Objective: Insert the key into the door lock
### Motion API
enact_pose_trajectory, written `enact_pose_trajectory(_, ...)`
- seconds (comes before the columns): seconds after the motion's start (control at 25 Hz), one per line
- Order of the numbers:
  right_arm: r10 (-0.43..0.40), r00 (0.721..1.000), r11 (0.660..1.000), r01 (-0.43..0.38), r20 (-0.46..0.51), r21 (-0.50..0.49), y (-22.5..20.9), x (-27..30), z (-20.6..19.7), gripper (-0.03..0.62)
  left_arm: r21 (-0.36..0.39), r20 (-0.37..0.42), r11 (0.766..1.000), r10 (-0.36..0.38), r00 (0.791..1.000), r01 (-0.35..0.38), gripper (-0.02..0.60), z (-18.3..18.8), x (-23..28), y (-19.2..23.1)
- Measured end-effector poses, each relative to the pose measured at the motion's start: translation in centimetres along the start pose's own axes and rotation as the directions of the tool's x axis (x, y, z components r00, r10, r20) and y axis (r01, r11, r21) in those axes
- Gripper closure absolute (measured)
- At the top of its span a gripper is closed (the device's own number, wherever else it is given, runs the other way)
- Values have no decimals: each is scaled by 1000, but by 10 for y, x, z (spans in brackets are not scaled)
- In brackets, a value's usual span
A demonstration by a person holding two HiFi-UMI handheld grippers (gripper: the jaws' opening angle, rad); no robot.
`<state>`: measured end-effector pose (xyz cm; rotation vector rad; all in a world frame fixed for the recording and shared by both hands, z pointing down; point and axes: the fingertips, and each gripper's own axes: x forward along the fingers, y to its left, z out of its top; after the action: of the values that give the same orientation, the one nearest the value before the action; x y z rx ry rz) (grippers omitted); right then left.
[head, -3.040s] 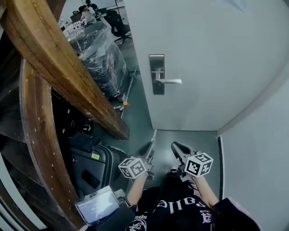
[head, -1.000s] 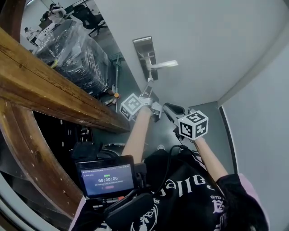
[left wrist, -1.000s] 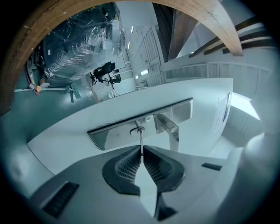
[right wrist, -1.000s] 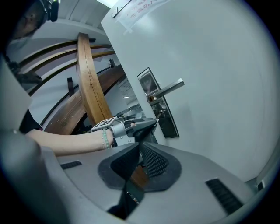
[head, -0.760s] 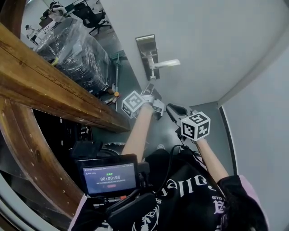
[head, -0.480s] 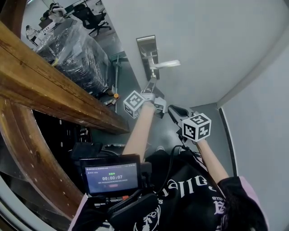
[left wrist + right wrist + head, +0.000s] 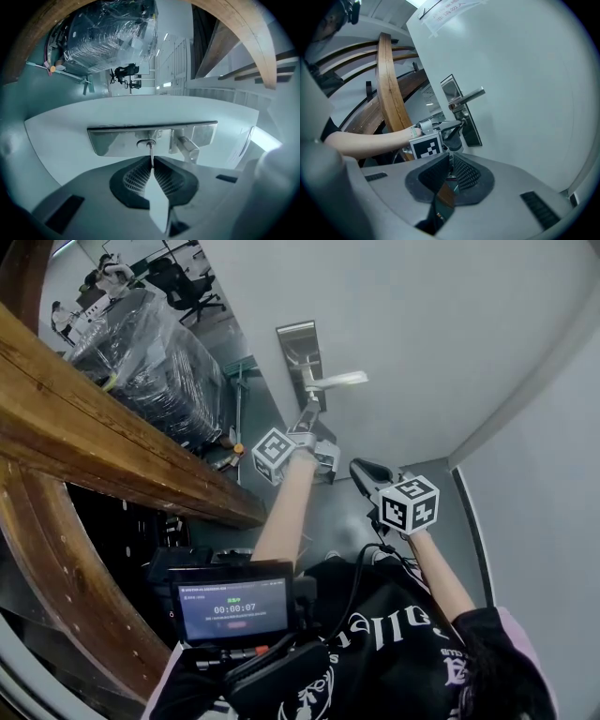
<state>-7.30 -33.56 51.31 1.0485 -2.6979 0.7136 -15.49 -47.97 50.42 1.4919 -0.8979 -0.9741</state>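
A white door (image 7: 450, 324) fills the upper part of the head view, and a heavy wooden rail (image 7: 84, 399) runs down the left side. A tall metal lock plate (image 7: 295, 338) is fixed to the door, and a lever handle (image 7: 339, 380) sticks out from it.

The left gripper (image 7: 307, 416) is held up against the plate, just beside the handle, at the end of a forearm stretched well forward. Its fingers (image 7: 138, 177) are pressed together on the key (image 7: 150, 152). The key's thin blade points straight ahead, and its tip is at the keyhole (image 7: 146, 143). Whether the tip has entered at all cannot be told.

The right gripper (image 7: 362, 469) is held lower and nearer the body, apart from the door and aimed towards the lock. Its fingers are drawn together, and nothing is seen between them.

The insertion step is judged to be in hand. Next, the blade would need to be lined up with the slot and pushed straight in, without tilting, until it is seated.
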Motion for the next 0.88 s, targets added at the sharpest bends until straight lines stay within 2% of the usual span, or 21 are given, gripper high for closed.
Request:
enact_pose_trajectory(0.12, 3, 1000, 1000, -3, 2, 5, -3, 5, 1, 557, -10, 0, 1000, -23, 1000, 23, 555, 2, 6, 2)
enact_pose_trajectory(0.28, 8, 1000, 1000, -8, -6, 11, -7, 12, -3, 557, -62, 19, 996, -57, 998, 58, 555, 10, 15, 5)
enact_pose_trajectory(0.36, 6, 1000, 1000, -6, -10, 13, -9, 14, -3, 557, -48, 7, 996, -71, 997, 72, 555, 11, 18, 4)
enact_pose_trajectory(0.64, 16, 1000, 1000, -16, -18, 20, -10, 17, 2, 557, 157, -101, 984, -70, 992, 85, 549, 10, 17, -5)
enact_pose_trajectory(0.76, 30, 999, 999, -29, -23, 30, -13, 15, 3, 557, 227, -114, 972, -33, 993, 58, 526, 5, 7, -4)
enact_pose_trajectory(0.88, 48, 999, 997, -47, -18, 58, -15, 8, 4, 556, 308, -138, 951, 18, 990, 26, 520, -6, -9, -2)
